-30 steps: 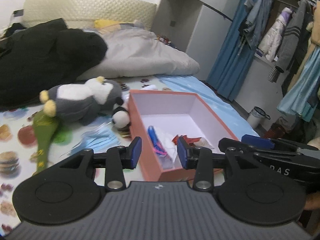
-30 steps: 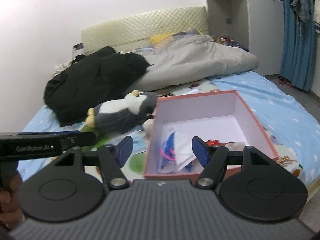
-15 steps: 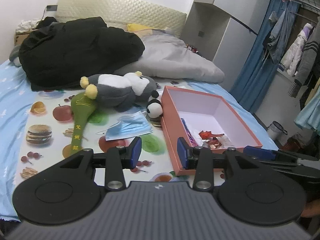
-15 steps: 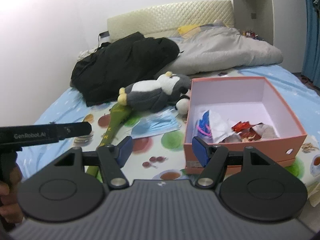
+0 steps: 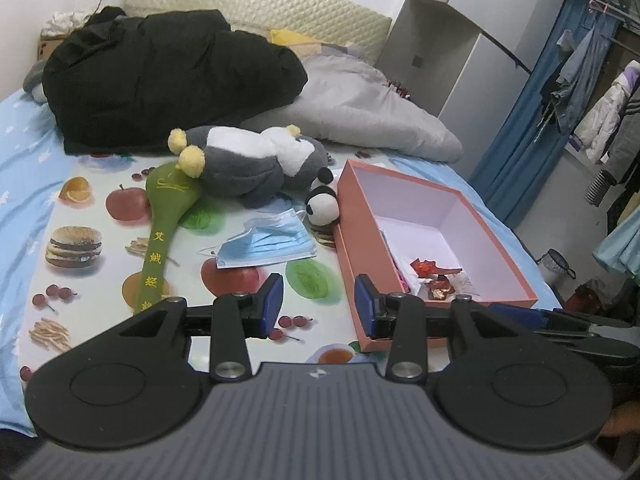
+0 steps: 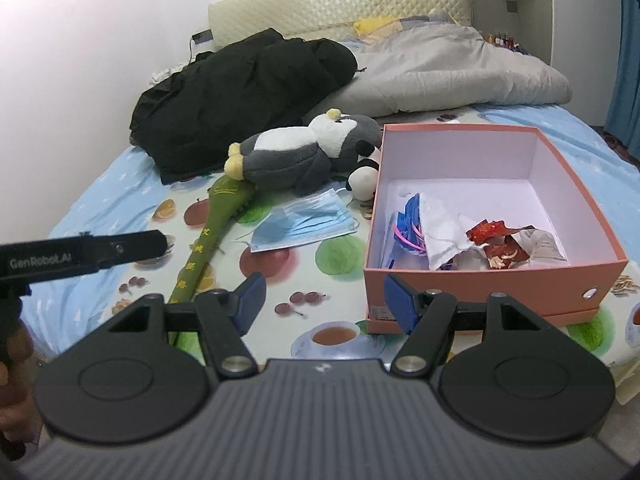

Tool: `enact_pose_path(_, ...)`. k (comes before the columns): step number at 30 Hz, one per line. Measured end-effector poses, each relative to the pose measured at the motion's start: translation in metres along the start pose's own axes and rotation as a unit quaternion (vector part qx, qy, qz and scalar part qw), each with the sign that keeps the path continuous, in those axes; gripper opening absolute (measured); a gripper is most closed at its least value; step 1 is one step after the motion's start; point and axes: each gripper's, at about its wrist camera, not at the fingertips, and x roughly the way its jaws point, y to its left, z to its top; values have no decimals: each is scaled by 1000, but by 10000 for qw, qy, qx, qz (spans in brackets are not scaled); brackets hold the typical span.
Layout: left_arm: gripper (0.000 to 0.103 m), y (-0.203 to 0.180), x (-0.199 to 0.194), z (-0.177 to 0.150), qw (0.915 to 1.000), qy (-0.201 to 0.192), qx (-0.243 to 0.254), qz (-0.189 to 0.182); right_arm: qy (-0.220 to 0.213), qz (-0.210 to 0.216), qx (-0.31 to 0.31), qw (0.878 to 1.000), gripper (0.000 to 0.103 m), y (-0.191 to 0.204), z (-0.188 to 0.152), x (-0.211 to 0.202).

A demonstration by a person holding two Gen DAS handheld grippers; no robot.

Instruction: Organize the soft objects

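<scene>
left gripper [image 5: 319,305]: held open, empty | right gripper [image 6: 325,299]: held open, empty | penguin plush [image 6: 304,152], panda plush [image 6: 362,175], face mask [image 6: 304,224]: laid on bed beside pink box [image 6: 492,286]

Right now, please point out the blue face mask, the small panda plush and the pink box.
blue face mask [image 6: 304,224], right wrist view, pleated middle.
small panda plush [image 5: 322,209], left wrist view, white face.
pink box [image 6: 480,288], right wrist view, near outer wall.

A grey-and-white penguin plush [image 6: 304,152] lay on its side, a small panda [image 6: 364,174] beside the pink box [image 6: 480,300], a green plush stick [image 6: 212,236] and blue mask [image 6: 304,224] flat nearby.
</scene>
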Motion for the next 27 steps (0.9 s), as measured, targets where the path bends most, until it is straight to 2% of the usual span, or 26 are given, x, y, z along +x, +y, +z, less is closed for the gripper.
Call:
enact_pose_path(15,45,45,81,31,9992,296,-239,140,368,-93,-702,9968,68,-5,43,60)
enact_pose_path(27,45,83,164,38,9974,608,-342,199,772,-169,-1861,9793,68,1,88,140)
